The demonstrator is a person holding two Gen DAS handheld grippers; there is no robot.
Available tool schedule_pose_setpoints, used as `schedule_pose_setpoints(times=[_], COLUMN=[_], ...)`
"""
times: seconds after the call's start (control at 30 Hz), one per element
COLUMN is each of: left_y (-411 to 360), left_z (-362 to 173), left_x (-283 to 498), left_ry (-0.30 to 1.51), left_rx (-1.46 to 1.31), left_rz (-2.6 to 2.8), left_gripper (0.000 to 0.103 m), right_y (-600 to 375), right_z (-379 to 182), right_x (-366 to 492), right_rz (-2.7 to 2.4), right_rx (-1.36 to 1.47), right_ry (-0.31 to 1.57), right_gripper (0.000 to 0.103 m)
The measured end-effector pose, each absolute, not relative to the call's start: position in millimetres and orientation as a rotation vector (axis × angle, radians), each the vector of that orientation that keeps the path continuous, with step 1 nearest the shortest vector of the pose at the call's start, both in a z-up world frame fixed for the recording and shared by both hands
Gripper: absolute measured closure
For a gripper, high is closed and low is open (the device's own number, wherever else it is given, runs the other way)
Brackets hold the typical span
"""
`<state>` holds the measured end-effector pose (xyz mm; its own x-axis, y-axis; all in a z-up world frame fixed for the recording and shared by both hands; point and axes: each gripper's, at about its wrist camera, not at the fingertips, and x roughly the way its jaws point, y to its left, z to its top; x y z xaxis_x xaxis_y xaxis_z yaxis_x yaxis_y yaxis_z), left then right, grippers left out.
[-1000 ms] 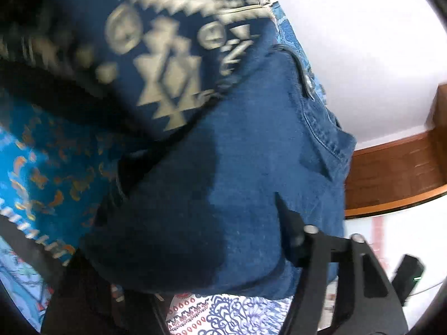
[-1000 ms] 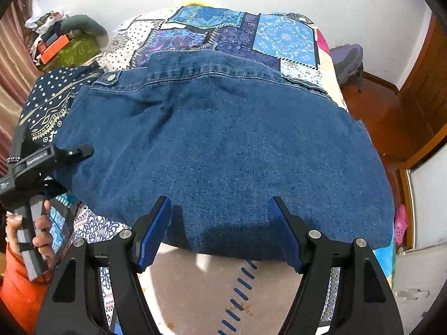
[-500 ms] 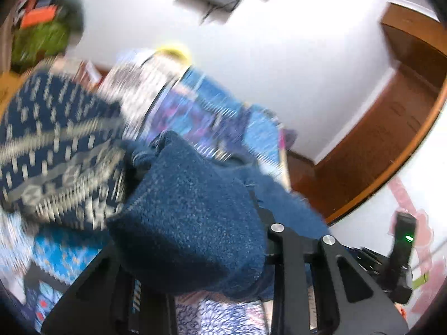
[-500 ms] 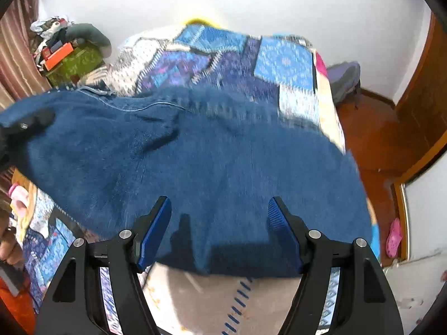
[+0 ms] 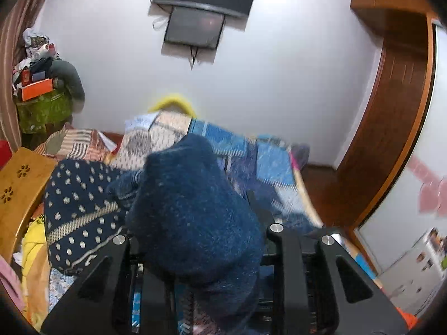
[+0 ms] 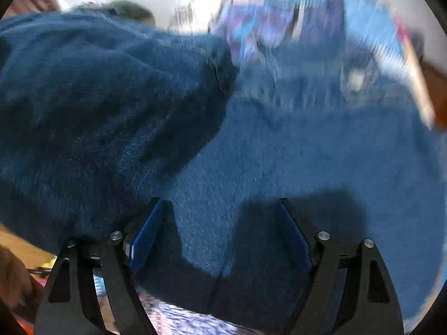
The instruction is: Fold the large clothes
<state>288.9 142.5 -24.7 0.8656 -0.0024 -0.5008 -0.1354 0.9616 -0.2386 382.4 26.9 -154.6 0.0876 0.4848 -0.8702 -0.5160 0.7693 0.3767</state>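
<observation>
A large blue denim garment (image 6: 307,145) lies spread over the bed. My left gripper (image 5: 195,217) is shut on a bunched corner of the denim (image 5: 192,195), held up off the bed; the cloth bulges over both fingers and hides the tips. In the right wrist view that lifted part of the denim (image 6: 97,97) hangs as a darker fold at the left. My right gripper (image 6: 220,203) hovers close over the flat denim near its front edge. Its jaws are opening, the blue pads (image 6: 145,234) stand apart, and they press on nothing.
A dark blue dotted cloth (image 5: 81,209) lies left of the denim on the patchwork bedspread (image 5: 268,162). A wooden piece of furniture (image 5: 19,189) and a heap of belongings (image 5: 42,95) stand at the left. A wooden door (image 5: 391,111) is at the right, and a hand (image 6: 14,279) at the lower left.
My left gripper closed on the denim's corner and lifted it well up, rolling as it rose. My right gripper moved forward and down over the garment, and its jaws widened.
</observation>
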Motion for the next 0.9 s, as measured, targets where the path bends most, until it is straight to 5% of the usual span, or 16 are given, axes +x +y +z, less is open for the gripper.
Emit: schedule_pose_setpoints(times=[0.17, 0.53, 0.9], left_y=[132.1, 33.4, -74.3], left_z=[-47.1, -51.5, -140.4], left_x=[297.2, 343.4, 343.4], left_ry=[0.579, 0.628, 0.901], left_rx=[-0.251, -0.222, 0.084], left_rz=[0.050, -0.201, -0.382], left_gripper=[0.075, 0.075, 0.069], right_y=[28.4, -142.0, -225.2], right_z=[-175.1, -87.3, -49.8], right_x=[381.3, 358.5, 337.6], right_rz=[0.759, 0.487, 0.285], right_rx=[-0.059, 0.027, -0.006], right_ry=[1.337, 1.043, 0.926], right_gripper=[0.025, 0.025, 0.024])
